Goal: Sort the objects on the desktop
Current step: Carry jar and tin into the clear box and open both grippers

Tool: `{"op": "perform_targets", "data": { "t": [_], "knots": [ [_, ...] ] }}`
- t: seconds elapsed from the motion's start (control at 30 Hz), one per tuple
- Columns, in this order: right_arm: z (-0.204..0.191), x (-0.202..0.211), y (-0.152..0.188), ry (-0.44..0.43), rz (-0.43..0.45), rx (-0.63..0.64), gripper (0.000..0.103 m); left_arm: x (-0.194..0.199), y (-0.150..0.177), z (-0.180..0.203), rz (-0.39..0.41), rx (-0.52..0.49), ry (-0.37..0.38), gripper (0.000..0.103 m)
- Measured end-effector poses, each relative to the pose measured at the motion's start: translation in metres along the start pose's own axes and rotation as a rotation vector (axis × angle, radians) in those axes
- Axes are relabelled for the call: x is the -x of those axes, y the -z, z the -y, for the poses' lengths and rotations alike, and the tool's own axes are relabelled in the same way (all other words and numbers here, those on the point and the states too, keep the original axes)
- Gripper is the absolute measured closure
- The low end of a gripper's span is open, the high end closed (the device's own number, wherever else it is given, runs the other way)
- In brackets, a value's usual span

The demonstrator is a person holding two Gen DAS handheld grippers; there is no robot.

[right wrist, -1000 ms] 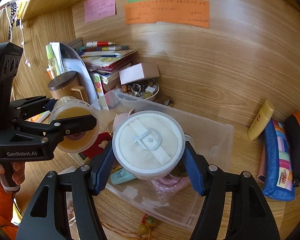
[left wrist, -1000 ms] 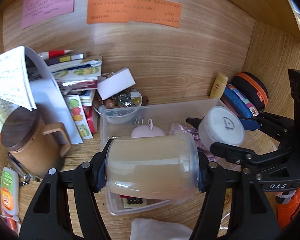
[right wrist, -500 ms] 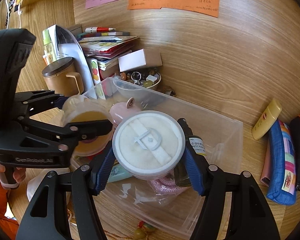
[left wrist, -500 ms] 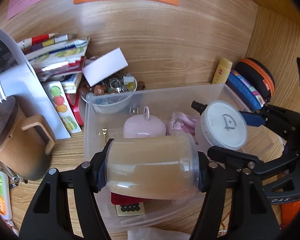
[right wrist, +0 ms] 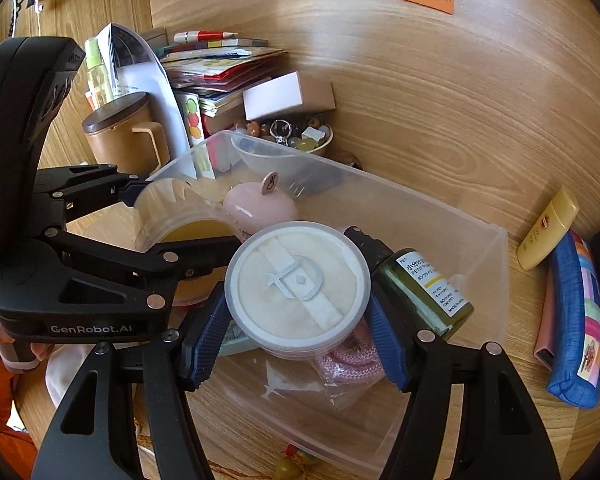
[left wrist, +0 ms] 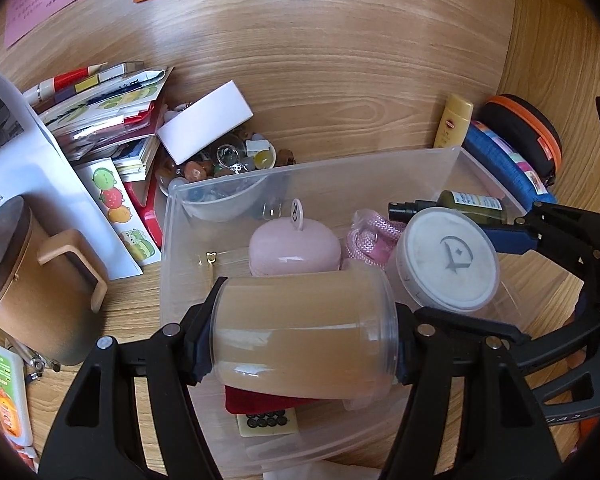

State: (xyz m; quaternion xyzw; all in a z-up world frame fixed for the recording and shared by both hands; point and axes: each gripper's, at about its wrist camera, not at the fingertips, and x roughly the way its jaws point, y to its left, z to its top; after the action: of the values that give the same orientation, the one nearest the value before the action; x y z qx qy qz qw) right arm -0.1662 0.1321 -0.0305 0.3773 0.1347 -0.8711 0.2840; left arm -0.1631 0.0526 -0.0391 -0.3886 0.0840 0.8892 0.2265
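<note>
Brown lidded mug (left wrist: 32, 280) is standing far left on desk (left wrist: 340, 80). Left tongs (left wrist: 304, 344) are clamping amber jar (left wrist: 304, 340) sideways over clear bin (left wrist: 312, 172); right tongs (right wrist: 296, 316) are gripping round white-lidded tub (right wrist: 298, 284) over bin's right half, beside green bottle (right wrist: 424, 292).

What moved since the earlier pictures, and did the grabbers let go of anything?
Both grippers came lower over the clear plastic bin. The left gripper still clamps the clear jar; the right gripper still clamps the round white-lidded container. Nothing was let go; the desk clutter stayed put.
</note>
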Motion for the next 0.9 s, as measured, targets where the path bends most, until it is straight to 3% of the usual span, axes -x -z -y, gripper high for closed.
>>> {"op": "perform_targets", "data": {
  "t": [0.47, 0.9],
  "knots": [
    [0.000, 0.004, -0.001, -0.001, 0.003, -0.001, 0.036, 0.003, -0.003, -0.002, -0.007, -0.023, -0.025, 0.034],
    [0.000, 0.033, -0.010, 0.016, 0.088, -0.004, 0.031, 0.040, -0.007, -0.001, 0.066, -0.018, -0.058, 0.017]
  ]
}}
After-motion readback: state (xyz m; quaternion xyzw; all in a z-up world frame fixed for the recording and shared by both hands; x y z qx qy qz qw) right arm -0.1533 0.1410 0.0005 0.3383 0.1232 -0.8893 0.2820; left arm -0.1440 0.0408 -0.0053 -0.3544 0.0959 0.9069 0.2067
